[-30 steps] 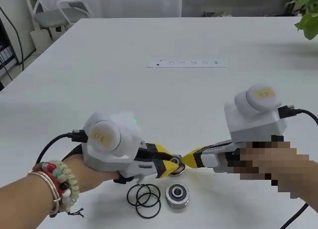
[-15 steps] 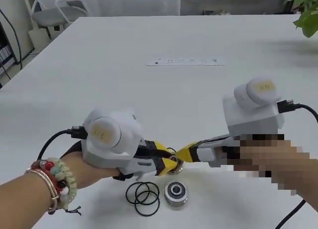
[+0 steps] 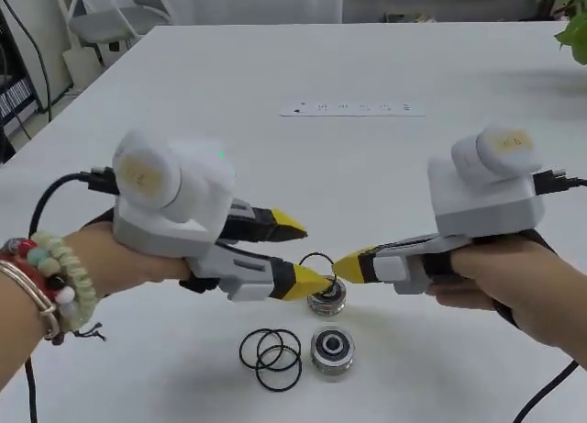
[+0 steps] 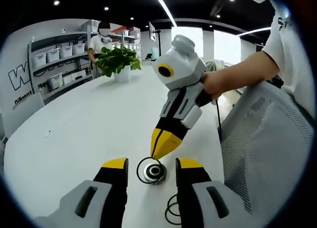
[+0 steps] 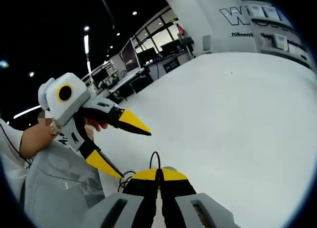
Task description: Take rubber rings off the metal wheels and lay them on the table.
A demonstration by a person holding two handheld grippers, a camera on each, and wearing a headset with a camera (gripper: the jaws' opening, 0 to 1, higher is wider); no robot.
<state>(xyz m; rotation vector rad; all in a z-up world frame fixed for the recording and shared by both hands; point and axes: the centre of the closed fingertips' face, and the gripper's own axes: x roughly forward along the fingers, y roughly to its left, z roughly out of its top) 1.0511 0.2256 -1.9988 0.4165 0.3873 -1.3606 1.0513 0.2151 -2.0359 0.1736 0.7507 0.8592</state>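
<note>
Left tool (image 3: 298, 253) gapes, gripping nothing, just left of a metal wheel (image 3: 327, 299) on the desk (image 3: 413, 65); right tool (image 3: 342, 268) is pinched closed on a rubber ring (image 3: 316, 254) raised above that wheel; loose rings (image 3: 271, 357) and another wheel (image 3: 332, 348) lie nearer.

Power strip (image 3: 352, 108), white, lying flat, centre far in the head view; office chair (image 3: 115, 10), pale frame, upper left; green plant (image 3: 573, 24), leaves at the upper right edge. Left gripper view: potted plant (image 4: 118, 62) in a white pot, a person (image 4: 101, 40) standing just behind it, shelving (image 4: 54, 65) with white bins at left, grey mesh chair back (image 4: 267, 149) at right, ceiling light strip (image 4: 162, 8) overhead
</note>
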